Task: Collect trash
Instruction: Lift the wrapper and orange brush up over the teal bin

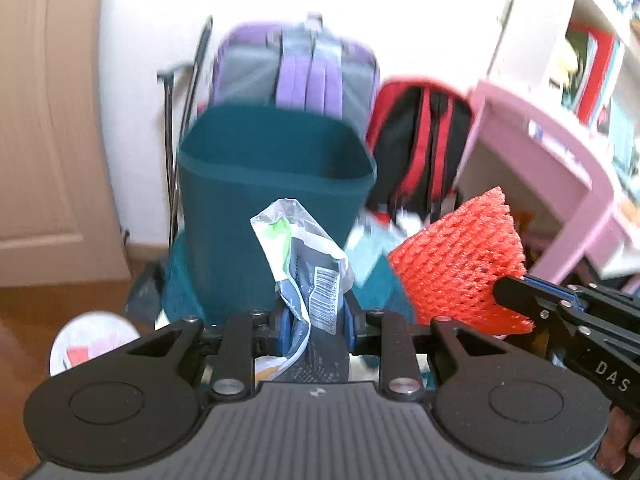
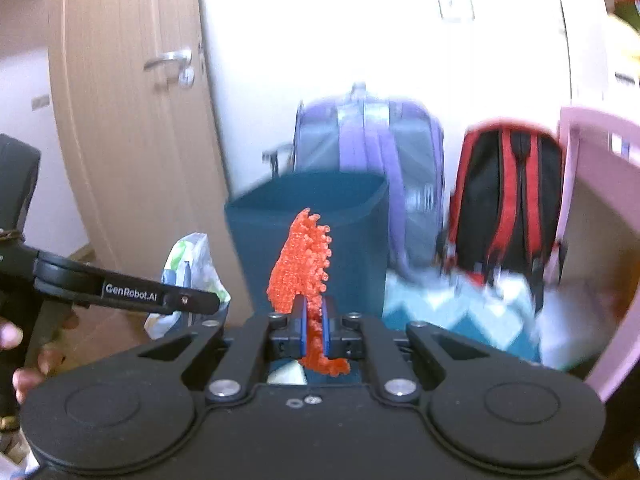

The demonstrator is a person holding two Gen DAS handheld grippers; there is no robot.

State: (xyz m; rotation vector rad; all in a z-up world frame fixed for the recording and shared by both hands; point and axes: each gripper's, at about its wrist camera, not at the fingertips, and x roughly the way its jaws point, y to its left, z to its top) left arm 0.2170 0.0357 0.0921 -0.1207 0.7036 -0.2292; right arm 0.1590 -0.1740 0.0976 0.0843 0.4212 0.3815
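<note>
Wrapper (image 1: 308,276) pinched in left tongs (image 1: 316,320); net (image 2: 302,264) in right tongs (image 2: 314,322).

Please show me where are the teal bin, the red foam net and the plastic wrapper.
teal bin (image 1: 240,192): left wrist view, front wall.
red foam net (image 2: 298,264): right wrist view, upper mesh.
plastic wrapper (image 1: 316,276): left wrist view, barcode area.

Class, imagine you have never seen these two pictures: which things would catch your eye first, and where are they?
The bright orange-red foam mesh sleeve, pinched in the right gripper, stands out most. Next comes the crumpled white plastic wrapper with a barcode, clamped in the left gripper. Straight ahead of both stands the open dark teal plastic bin.
</note>
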